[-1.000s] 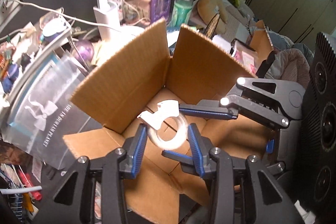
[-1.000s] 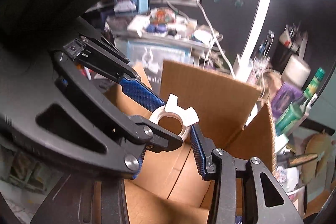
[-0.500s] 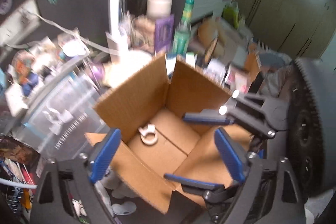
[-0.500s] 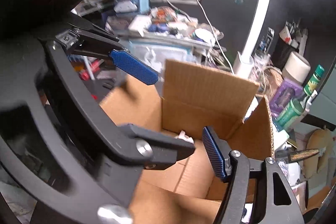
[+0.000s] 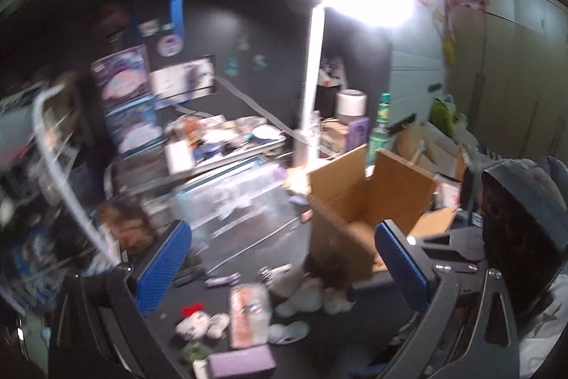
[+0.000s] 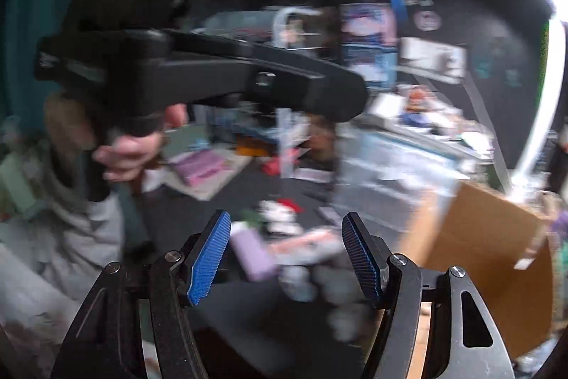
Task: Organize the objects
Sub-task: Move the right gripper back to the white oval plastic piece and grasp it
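Note:
My left gripper (image 5: 284, 267) hovers over the dark table with its jaws opening wide and nothing between the blue pads. The open cardboard box (image 5: 369, 201) stands to its right, and what lies inside is hidden. My right gripper (image 6: 285, 258) is open and empty, with the box (image 6: 490, 237) at its right. Below and ahead of both lie a purple block (image 5: 241, 364) (image 6: 252, 254), a pink packet (image 5: 248, 315) and some small white pieces (image 5: 301, 297). A hand (image 6: 124, 148) holds the left gripper's handle, seen in the right wrist view.
A lit white lamp pole (image 5: 312, 77) rises behind the box. Shelves and trays (image 5: 220, 137) crowded with clutter line the dark back wall. A green bottle (image 5: 378, 126) and a white jar (image 5: 350, 102) stand at the back right. The picture is motion-blurred.
Both grippers let go of the white tape ring, which dropped into the box. Both then pulled back and swung left, away from the box, with jaws wider.

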The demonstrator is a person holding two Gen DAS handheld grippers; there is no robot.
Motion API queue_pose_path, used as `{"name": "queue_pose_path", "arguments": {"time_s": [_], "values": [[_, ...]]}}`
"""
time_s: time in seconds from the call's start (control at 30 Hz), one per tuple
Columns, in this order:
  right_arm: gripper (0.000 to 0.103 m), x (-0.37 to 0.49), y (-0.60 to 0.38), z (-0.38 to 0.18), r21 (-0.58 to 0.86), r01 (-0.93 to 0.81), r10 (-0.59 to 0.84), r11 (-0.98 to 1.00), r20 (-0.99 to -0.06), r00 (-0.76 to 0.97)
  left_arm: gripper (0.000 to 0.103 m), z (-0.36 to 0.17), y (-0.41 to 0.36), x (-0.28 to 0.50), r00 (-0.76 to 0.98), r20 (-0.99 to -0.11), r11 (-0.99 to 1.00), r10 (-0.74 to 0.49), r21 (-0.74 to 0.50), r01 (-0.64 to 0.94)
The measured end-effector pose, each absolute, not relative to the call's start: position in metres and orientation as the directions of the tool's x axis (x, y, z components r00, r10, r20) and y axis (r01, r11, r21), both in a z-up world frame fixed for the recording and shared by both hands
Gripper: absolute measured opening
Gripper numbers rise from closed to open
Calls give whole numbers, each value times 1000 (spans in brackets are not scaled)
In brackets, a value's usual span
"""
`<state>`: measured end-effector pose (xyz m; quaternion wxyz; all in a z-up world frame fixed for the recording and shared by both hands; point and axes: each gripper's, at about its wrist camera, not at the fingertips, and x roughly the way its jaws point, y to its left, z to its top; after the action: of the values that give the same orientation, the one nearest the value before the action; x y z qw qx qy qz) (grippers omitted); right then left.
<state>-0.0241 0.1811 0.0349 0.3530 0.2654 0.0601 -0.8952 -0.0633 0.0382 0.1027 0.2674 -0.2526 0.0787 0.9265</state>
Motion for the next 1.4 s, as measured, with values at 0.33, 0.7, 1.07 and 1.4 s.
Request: {"name": "queue_pose_path", "arguments": {"time_s": [0.33,0.7,1.07,1.4], "values": [[62,-49,154,-61,228,676,-629,-701,-643,-436,102,15,-3,-57,-622,-575,-824,532,-185,-535],[60,-88,152,-126,79,559,-416,-825,-755,-507,102,-16,-8,-64,-557,-603,-802,571,-265,-535],[29,-94,138,-131,-20,585,-355,-811,-777,-519,102,-29,-12,-80,-533,-664,-831,525,-266,-488],[28,-70,146,-112,-55,593,-381,-803,-718,-583,102,-34,-3,-89,-462,-702,-809,542,-288,-512]]}}
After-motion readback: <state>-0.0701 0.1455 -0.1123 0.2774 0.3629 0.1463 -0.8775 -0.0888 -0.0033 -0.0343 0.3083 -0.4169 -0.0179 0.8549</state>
